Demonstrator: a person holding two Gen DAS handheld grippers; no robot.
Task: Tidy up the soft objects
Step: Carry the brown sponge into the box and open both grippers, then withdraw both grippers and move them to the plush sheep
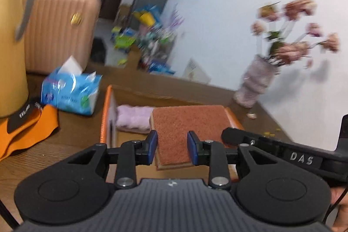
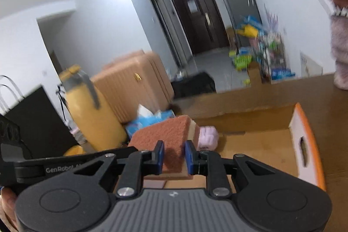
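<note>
A sponge with a rust-red scouring top and a tan underside hangs over an open cardboard box that has orange edges. My left gripper is shut on the sponge's near edge, blue pads pressing both sides. In the right wrist view my right gripper is shut on another edge of the same sponge. Part of the right gripper's black frame shows at the sponge's right in the left wrist view. A folded lilac towel lies inside the box at its far left; the right wrist view shows the towel behind the sponge.
On the wooden table left of the box lie a blue tissue pack, a yellow jug and an orange cloth. A vase of pink flowers stands at the far right by the wall. A pink suitcase stands behind the table.
</note>
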